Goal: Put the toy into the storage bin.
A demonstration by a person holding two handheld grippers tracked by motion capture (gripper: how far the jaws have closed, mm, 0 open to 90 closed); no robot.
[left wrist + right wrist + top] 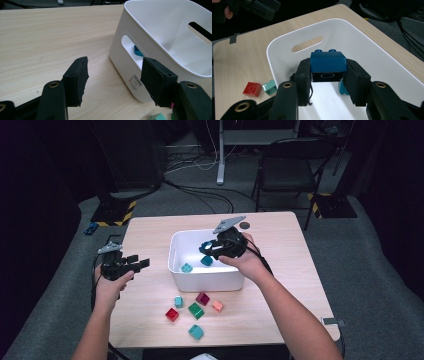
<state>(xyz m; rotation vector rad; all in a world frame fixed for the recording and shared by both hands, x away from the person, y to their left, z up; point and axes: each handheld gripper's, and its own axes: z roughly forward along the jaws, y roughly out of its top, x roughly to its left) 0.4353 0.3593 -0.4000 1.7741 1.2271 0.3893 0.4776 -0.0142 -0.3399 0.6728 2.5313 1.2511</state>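
One dark blue block (327, 65) sits pinched in your right gripper (327, 82) above the white bin (176, 251); left gripper (113, 80) spread, idle. Next: spread jaws, drop it inside.

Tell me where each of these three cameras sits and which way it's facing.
High view: above the person's side, looking forward and down at the table; both forearms, left tongs and right tongs show.
Left gripper view: on the left tongs, low over the table, facing the white bin's side; open jaws show.
Right gripper view: on the right tongs, above the bin, looking down into it; jaws clamp a blue block.
Shared: all three show the bin.
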